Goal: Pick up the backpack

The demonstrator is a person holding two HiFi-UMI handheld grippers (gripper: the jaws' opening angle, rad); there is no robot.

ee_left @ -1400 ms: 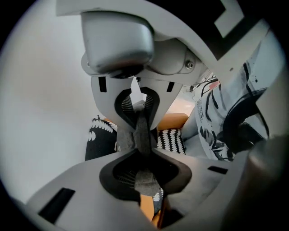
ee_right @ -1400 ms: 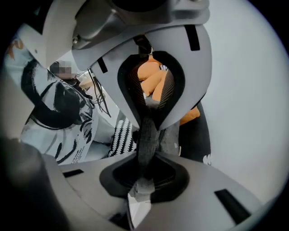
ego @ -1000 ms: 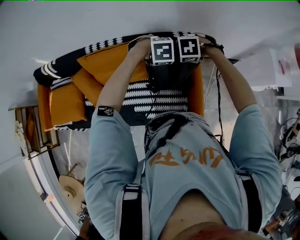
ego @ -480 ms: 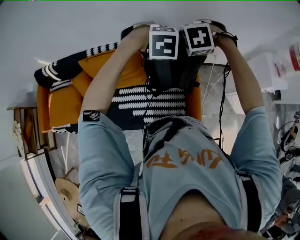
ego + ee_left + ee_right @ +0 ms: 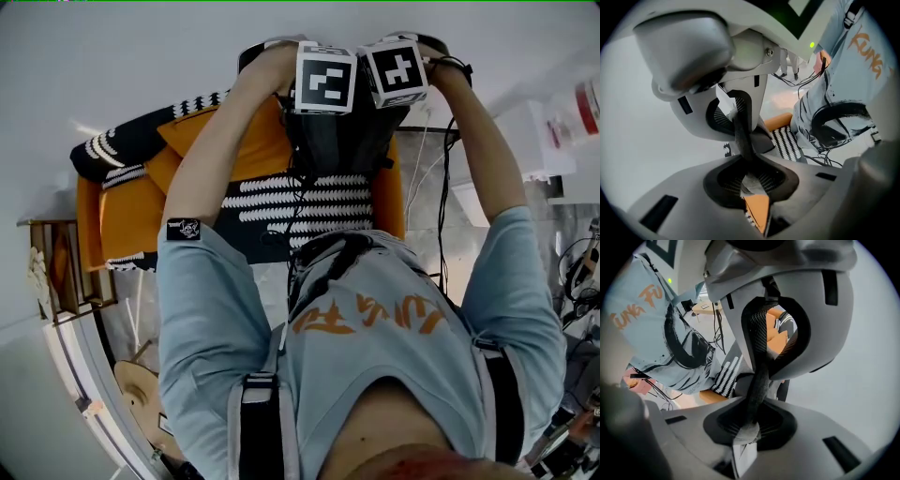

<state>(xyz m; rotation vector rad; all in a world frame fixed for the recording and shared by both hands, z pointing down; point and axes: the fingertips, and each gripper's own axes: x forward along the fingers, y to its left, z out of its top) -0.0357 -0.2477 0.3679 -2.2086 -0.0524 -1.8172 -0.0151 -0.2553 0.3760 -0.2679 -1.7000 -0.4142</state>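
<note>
The left gripper (image 5: 746, 154) is pinching a dark strap (image 5: 742, 133). Its two jaws are pressing on the strap from both sides, and the strap is running out between them. The right gripper (image 5: 757, 401) is doing the same with a dark strap (image 5: 760, 373) of the same kind. I cannot tell if it is the same strap or a second one.

In the head view the two grippers are standing side by side, almost touching, in front of the person's chest. Both are pointing down. The backpack (image 5: 342, 141) is hanging directly under them from the straps. Its long axis is going downward, away from the jaws and toward the sofa (image 5: 131, 211). Neither hand is nearer to the backpack than the other, because both are holding it at the top.

Under the backpack, a black and white blanket (image 5: 300, 202) is lying on the sofa seat. From above I cannot tell if the bottom of the backpack is touching the blanket or is already free of it.

In my judgement the coming move is going straight up, with both hands rising together so that the backpack is not tilting.
</note>
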